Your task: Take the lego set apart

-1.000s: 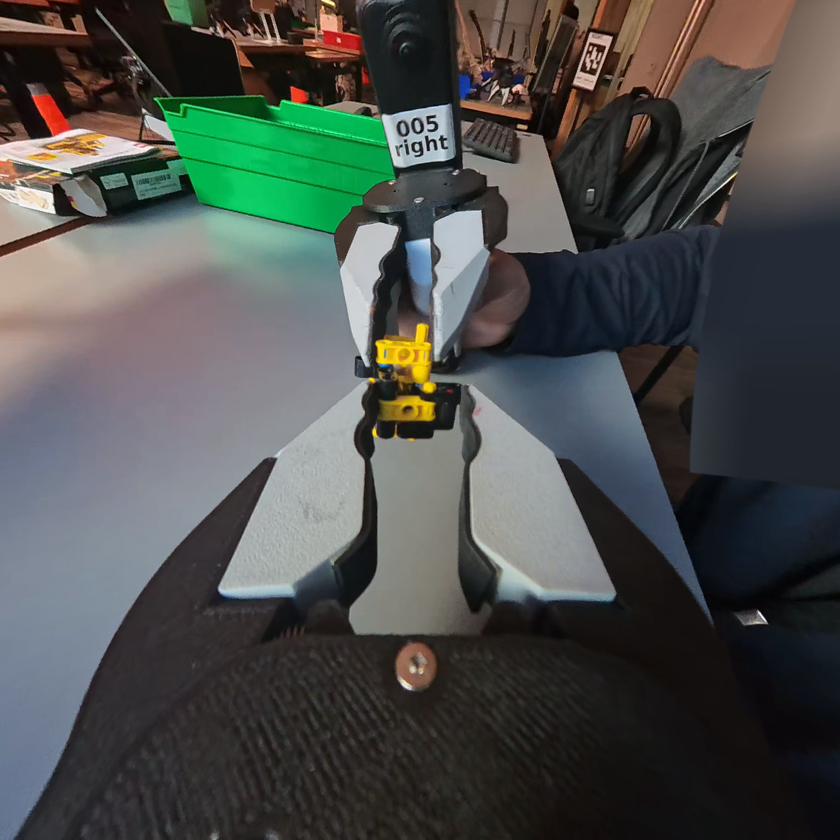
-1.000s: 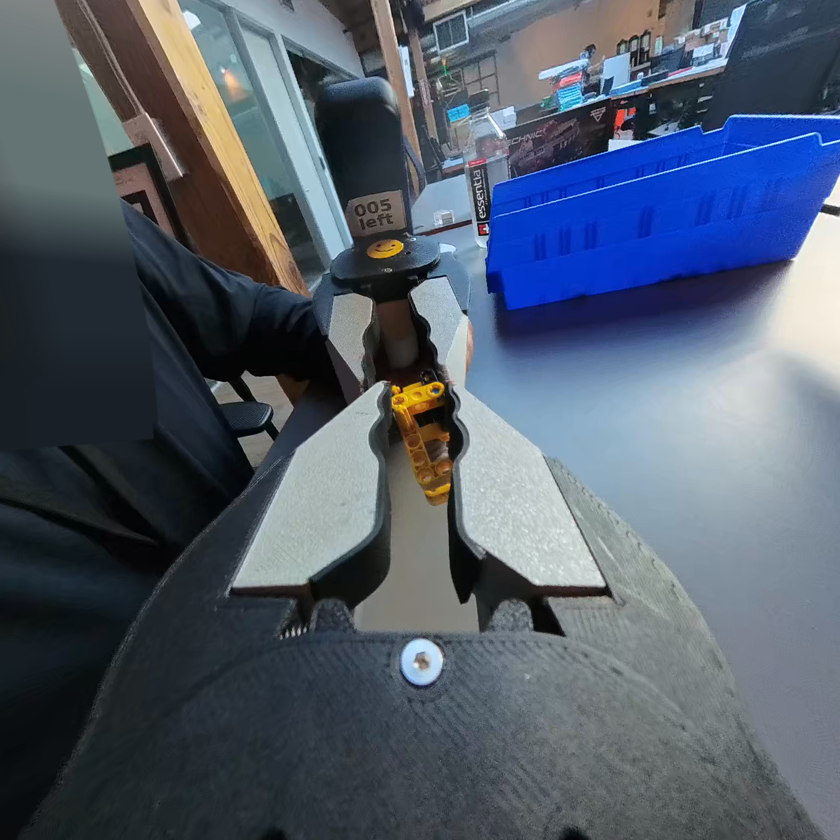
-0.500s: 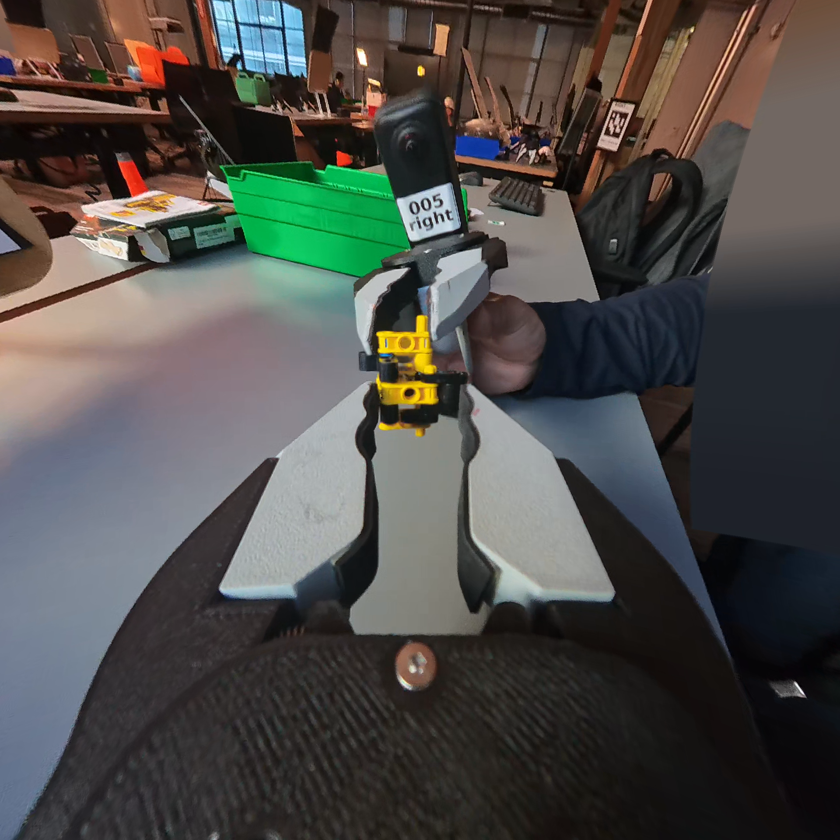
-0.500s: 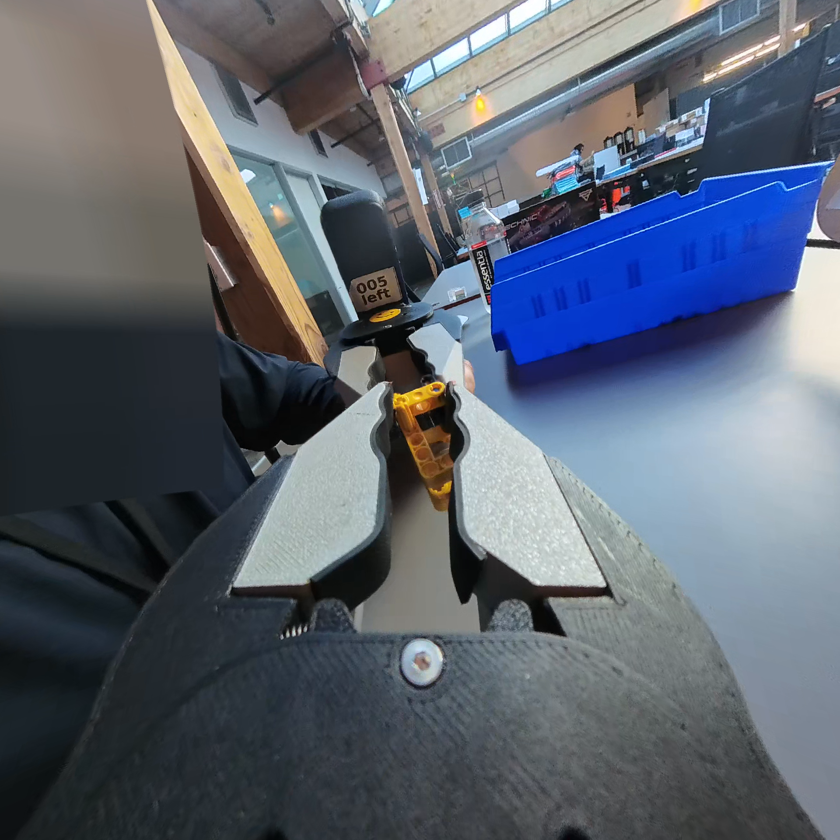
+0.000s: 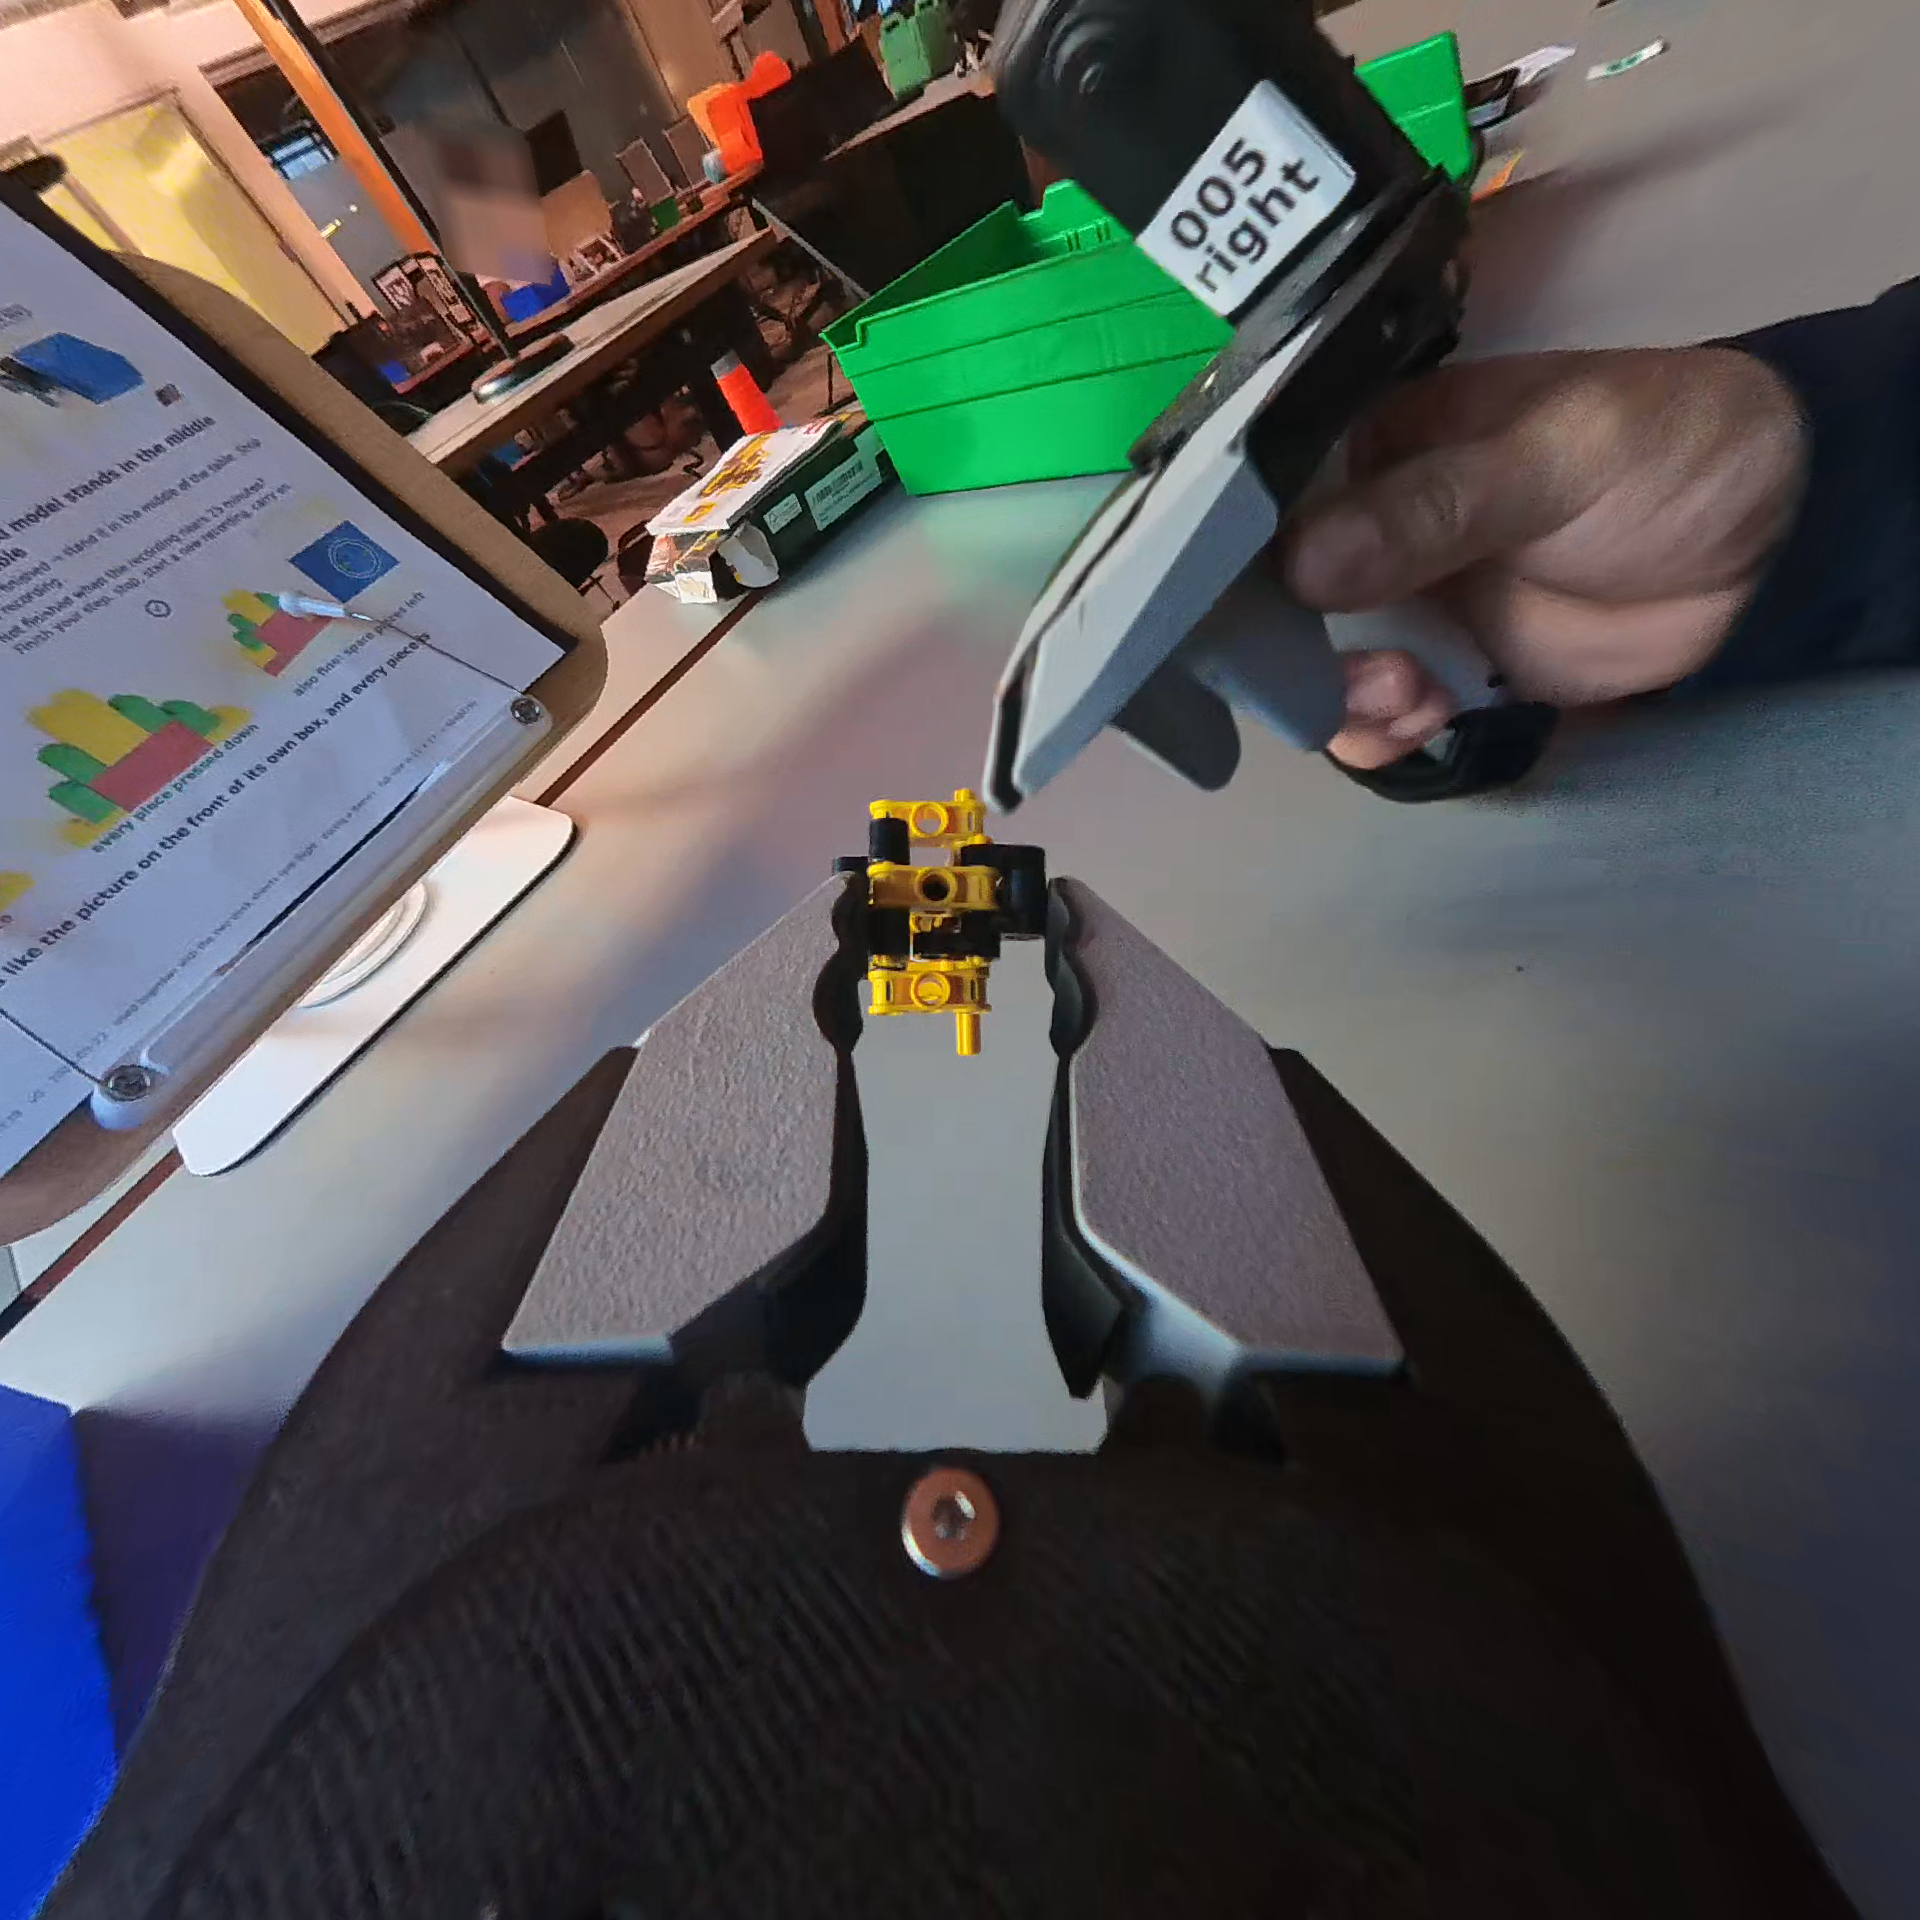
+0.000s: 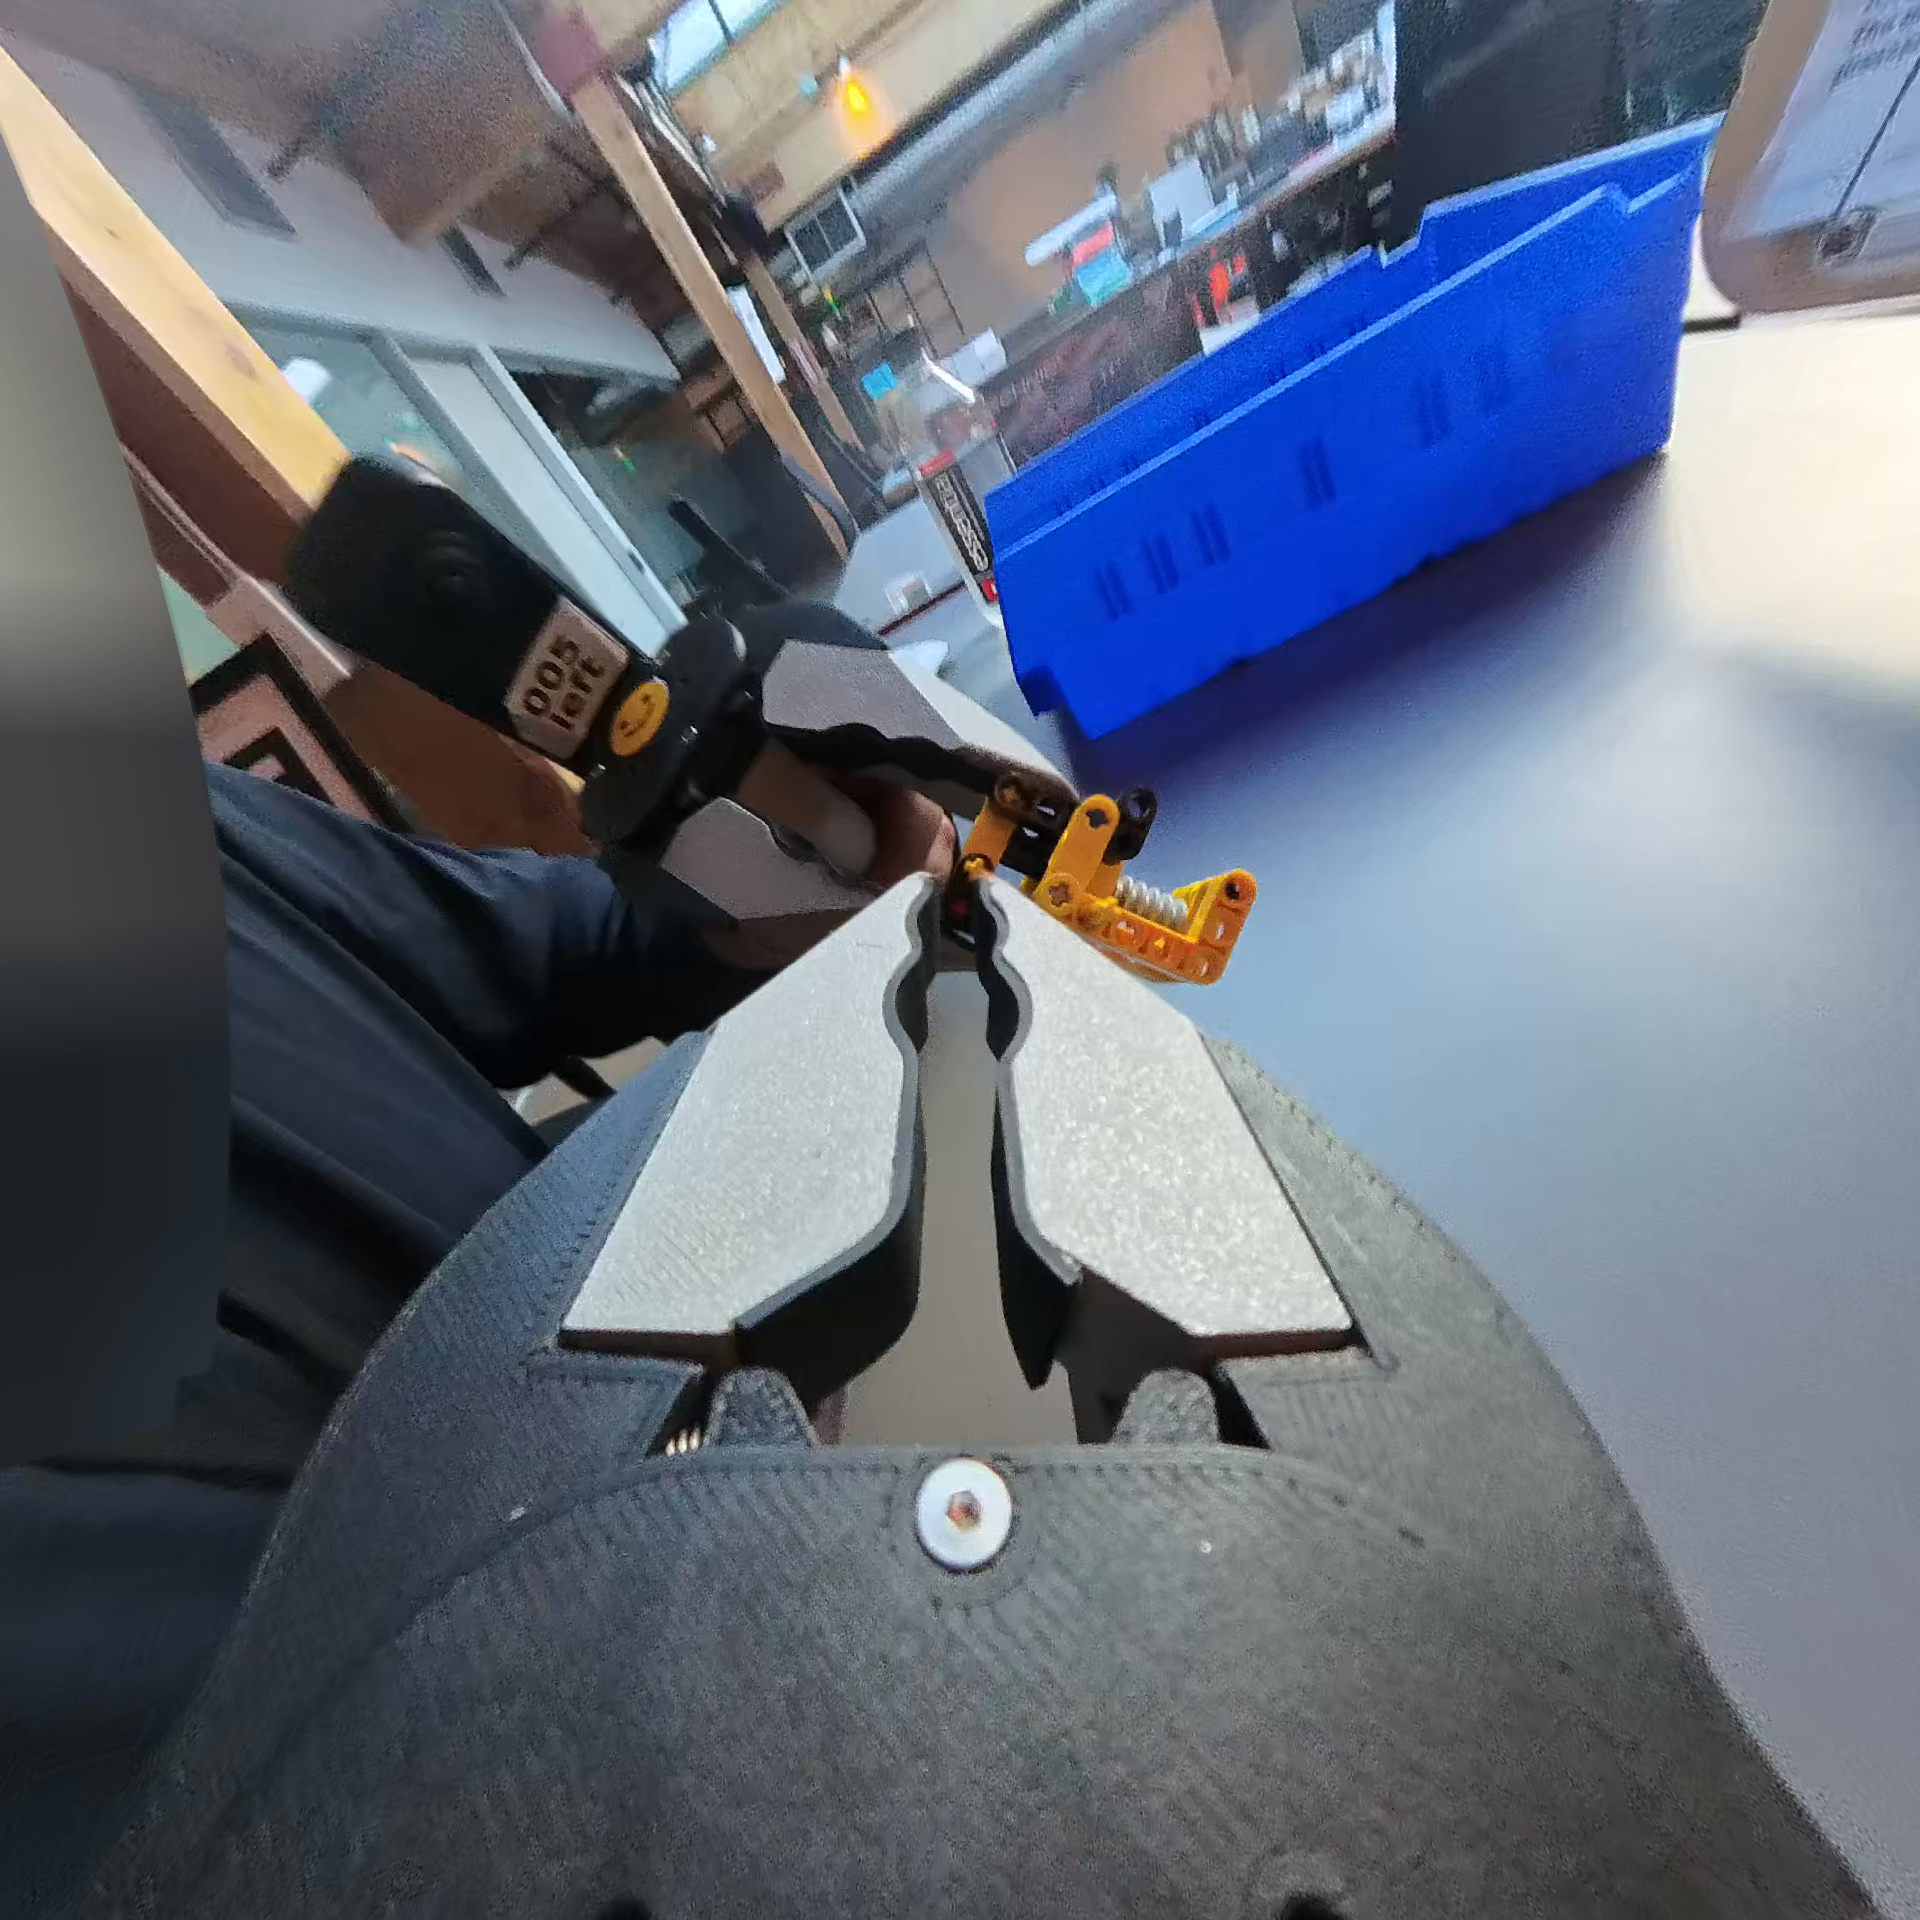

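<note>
The lego set (image 5: pixel 935 914) is a small yellow and black model with a spring. My left gripper (image 5: pixel 940 904) is shut on it and holds it just above the grey table (image 5: pixel 1507 1091). In the right wrist view the model (image 6: pixel 1112 894) sticks out sideways from the left gripper (image 6: pixel 997 821). My right gripper (image 6: pixel 961 904) has its jaws nearly together on a small dark and red piece at the model's near end. In the left wrist view the right gripper (image 5: pixel 997 795) comes in from the upper right, its tips touching the model's top corner.
A green bin (image 5: pixel 1018 343) and a cardboard box with a booklet (image 5: pixel 769 499) stand at the far side. An instruction sheet on a stand (image 5: pixel 260 675) is at the left. A blue bin (image 6: pixel 1351 447) and a bottle (image 6: pixel 956 488) stand beyond the model.
The right gripper has swung off to the side and its jaws have narrowed onto the model's end. The left gripper has turned with the model still in it.
</note>
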Demonstrator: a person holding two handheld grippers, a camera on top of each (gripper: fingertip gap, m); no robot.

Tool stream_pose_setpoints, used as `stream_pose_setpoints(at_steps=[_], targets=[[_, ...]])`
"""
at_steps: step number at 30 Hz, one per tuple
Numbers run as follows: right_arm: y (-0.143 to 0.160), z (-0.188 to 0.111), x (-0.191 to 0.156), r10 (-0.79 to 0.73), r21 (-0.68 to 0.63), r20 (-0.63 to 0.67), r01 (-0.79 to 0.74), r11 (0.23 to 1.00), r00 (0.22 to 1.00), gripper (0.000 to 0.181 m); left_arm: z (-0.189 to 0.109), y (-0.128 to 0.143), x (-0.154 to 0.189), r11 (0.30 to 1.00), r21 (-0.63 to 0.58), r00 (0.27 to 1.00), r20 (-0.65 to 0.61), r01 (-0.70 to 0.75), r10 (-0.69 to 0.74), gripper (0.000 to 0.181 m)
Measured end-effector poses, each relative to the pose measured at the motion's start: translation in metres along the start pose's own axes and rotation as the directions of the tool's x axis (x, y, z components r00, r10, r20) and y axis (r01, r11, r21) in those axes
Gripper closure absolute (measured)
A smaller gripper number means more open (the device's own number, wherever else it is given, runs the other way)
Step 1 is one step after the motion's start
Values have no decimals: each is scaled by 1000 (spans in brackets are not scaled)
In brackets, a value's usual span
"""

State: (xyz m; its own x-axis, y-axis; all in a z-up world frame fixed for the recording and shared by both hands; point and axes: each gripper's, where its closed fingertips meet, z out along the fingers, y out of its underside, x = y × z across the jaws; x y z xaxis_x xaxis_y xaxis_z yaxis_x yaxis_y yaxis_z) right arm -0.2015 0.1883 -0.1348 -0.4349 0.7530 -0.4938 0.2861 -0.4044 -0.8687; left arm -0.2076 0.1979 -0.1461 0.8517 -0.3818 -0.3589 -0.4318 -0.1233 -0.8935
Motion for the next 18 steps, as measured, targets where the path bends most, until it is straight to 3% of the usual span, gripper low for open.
stream_pose_setpoints(at_steps=[3,10,18], targets=[[7,3,8,-9,-21,-61,7,1000,998,172,2,3,-2,999,-34,998,43,-39,41,149],[1,4,6,165,76,28,-167,983,986,178,3,-1,-4,988,-34,980,127,-147,151,150],[5,2,12,35,44,-137,-29,999,990,181,5,1,-6,978,-67,965,165,-197,205,150]])
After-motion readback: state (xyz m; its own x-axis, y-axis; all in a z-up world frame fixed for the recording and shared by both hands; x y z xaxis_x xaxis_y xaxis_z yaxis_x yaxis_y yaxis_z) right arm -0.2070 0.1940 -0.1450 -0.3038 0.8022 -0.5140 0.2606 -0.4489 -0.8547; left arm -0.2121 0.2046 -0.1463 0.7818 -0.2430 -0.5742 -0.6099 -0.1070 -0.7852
